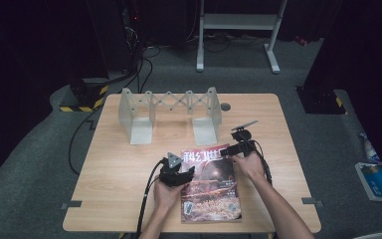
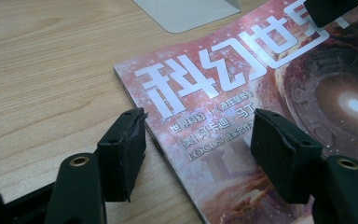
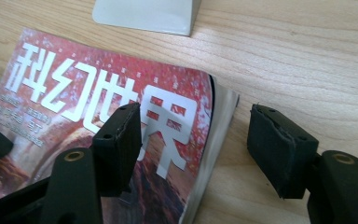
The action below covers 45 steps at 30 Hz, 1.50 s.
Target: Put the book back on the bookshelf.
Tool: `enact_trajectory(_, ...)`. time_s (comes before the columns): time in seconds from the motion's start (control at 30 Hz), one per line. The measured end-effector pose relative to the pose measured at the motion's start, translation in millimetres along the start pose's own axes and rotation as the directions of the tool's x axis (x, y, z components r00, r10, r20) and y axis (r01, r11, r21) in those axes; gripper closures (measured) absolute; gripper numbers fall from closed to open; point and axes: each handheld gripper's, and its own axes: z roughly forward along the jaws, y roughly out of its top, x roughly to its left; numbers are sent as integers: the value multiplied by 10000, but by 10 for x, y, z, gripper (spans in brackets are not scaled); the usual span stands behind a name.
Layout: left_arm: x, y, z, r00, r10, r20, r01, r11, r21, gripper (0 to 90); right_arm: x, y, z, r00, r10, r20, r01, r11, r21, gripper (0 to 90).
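A red science-fiction magazine [image 1: 210,185] lies flat, cover up, on the wooden bench [image 1: 119,164], toward the bench's 6 o'clock edge and a little right of centre, its white title along the far end. The left tongs [image 1: 185,172] sit at the magazine's 10 o'clock corner; in the left gripper view [image 2: 198,140] they stand wide open and straddle the spine edge, one jaw over bare wood, the other over the cover, holding nothing; whether the pads touch the paper cannot be told. The right tongs [image 1: 227,151] sit at the magazine's 1 o'clock corner; in the right gripper view [image 3: 193,140] they are likewise wide open and empty, one jaw over the title, the other over the wood beyond the page edge, where the corner looks slightly lifted. At 12 o'clock from the magazine, the grey base plate of an expanding metal book rack [image 1: 169,112] lies just beyond the cover's far edge, leaving only a narrow strip of wood there. Open bench spreads toward 9 o'clock and 3 o'clock. The magazine's near end lies close to the bench's 6 o'clock edge.
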Motion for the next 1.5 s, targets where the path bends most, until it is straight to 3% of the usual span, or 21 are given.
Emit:
enact_trajectory(0.3, 5, 0, 4, 10000, -38, 84, 38, 10000, -17, 367, 78, 63, 110, 9997, -95, 246, 78, 9976, 683, 321)
enact_trajectory(0.63, 10, 1, 7, 9999, 25, 158, -24, 10000, -35, 384, 110, 61, 127, 9995, -248, 190, 235, 9977, 631, 318)
enact_trajectory(1.0, -5, 2, 11, 10000, -20, 42, 20, 10000, -43, 382, 91, 50, 8, 9974, -110, -717, 129, 9996, 269, 349)
enact_trajectory(1.17, -10, -10, -6, 10000, -63, 8, 63, 10000, -31, 382, 86, 13, -106, 9901, -267, -1376, 287, 9995, 128, 363)
enact_trajectory(1.27, -9, -9, -4, 10000, -79, 1, 79, 10000, -35, 382, 89, -36, -132, 9895, -393, -1387, 428, 9988, 221, 365)
enact_trajectory(1.33, -11, -9, -3, 10000, -35, 30, 35, 10000, -57, 388, 68, -63, -122, 9887, -223, -1486, 263, 9993, 251, 368)
enact_trajectory(1.4, -20, -9, -5, 10000, 20, 35, -20, 10000, -68, 406, 8, -68, -110, 9827, 165, -1842, -136, 9998, 169, 383)
enact_trajectory(1.5, -14, -8, -3, 10000, -33, 61, 33, 10000, -62, 406, -24, -53, -89, 9663, 657, -2488, -652, 9978, 100, 392)
